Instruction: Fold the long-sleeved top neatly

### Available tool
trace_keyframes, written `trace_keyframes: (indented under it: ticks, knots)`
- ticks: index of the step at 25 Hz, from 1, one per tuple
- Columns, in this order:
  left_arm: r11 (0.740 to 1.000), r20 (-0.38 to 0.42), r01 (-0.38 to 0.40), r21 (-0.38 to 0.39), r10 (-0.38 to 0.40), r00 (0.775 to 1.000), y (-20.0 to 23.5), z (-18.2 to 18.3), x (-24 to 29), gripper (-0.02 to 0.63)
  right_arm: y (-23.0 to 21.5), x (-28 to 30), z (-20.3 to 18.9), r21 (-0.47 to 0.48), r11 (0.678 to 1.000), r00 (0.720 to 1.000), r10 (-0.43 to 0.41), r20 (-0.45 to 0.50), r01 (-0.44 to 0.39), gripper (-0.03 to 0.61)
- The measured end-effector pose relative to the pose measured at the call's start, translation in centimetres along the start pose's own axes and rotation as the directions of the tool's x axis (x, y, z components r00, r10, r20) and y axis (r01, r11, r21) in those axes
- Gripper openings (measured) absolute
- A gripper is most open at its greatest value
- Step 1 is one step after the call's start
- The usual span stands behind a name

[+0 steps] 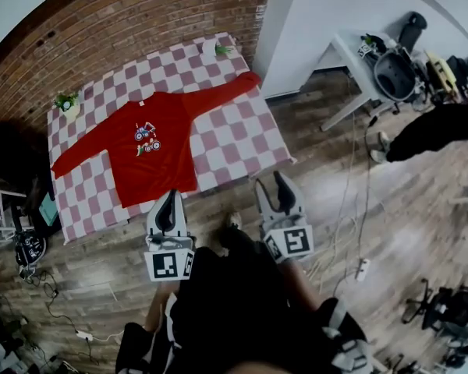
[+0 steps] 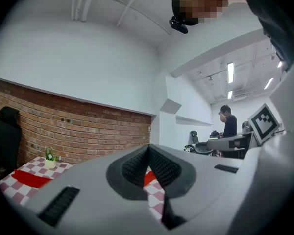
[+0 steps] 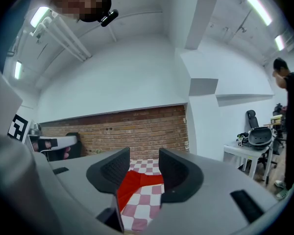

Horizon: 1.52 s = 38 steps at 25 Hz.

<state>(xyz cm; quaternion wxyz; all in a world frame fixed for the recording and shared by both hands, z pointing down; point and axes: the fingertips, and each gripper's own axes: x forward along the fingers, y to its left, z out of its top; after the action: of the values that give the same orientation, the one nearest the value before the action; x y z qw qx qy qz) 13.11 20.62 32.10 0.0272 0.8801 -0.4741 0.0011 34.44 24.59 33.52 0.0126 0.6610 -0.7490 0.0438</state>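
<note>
A red long-sleeved top (image 1: 152, 158) lies flat, front up, on the pink-and-white checked table (image 1: 242, 142), both sleeves spread out to the sides. My left gripper (image 1: 169, 201) is held level over the wooden floor just short of the table's near edge, by the top's hem, its jaws shut and empty. My right gripper (image 1: 271, 187) floats beside it to the right, off the table's near right corner, open with nothing between the fingers. The left gripper view shows the closed jaws (image 2: 148, 152) with the red top (image 2: 32, 178) beyond. In the right gripper view the top (image 3: 134, 182) shows through the open gripper (image 3: 144, 164).
Two small potted plants (image 1: 66, 101) (image 1: 218, 49) stand at the table's far edge against the brick wall. A white desk (image 1: 351, 53) with an office chair (image 1: 394, 72) is at the right. A person in black (image 1: 429, 131) stands there. Cables (image 1: 351, 232) cross the floor.
</note>
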Motion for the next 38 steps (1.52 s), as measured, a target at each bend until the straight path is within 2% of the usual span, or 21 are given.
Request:
trace_keyframes:
  ticks: [4,8,10,12,17,22,31,38]
  knots:
    - [1.000,0.013,-0.006,0.019,0.005,1.000,-1.6,0.8,3.4,0.005,-3.5,2.7,0.8,0.036,0.999,1.000,0.019,-0.012,-0.019,0.178]
    - [1.000,-0.002,-0.020,-0.016,0.019,1.000,-2.3,0.7,6.7,0.005,-6.5,5.4,0.3,-0.011,0.999,0.999,0.031,-0.018,-0.031,0.178]
    - [1.000,-0.008,-0.021,-0.021,0.021,1.000,-2.2,0.6,8.4,0.005,-7.1,7.1,0.7,0.031,0.999,0.999,0.042,-0.033,-0.041,0.178]
    - [1.000,-0.008,-0.013,-0.012,0.013,1.000,-1.8,0.5,10.4,0.005,-7.8,9.1,0.8,0.048,0.998,0.998,0.049,-0.046,-0.047,0.178]
    - [1.000,-0.028,0.018,0.015,-0.017,0.999,-0.4,-0.5,15.2,0.005,-10.7,14.4,-0.7,0.016,0.999,0.996,0.040,-0.085,-0.039,0.176]
    - [1.000,-0.027,0.016,-0.009,-0.017,0.999,2.2,-0.8,21.2,0.005,-13.6,21.5,-1.7,0.043,0.999,0.994,0.019,-0.109,-0.014,0.176]
    - [0.998,-0.091,0.008,-0.057,-0.013,0.996,6.2,-3.7,29.7,0.005,-18.7,33.1,-6.9,0.086,0.996,0.979,-0.002,-0.202,0.020,0.175]
    - [0.996,-0.121,0.015,-0.093,-0.026,0.992,7.8,-6.4,34.3,0.005,-23.6,40.2,-13.4,0.130,0.989,0.954,-0.027,-0.299,0.069,0.175]
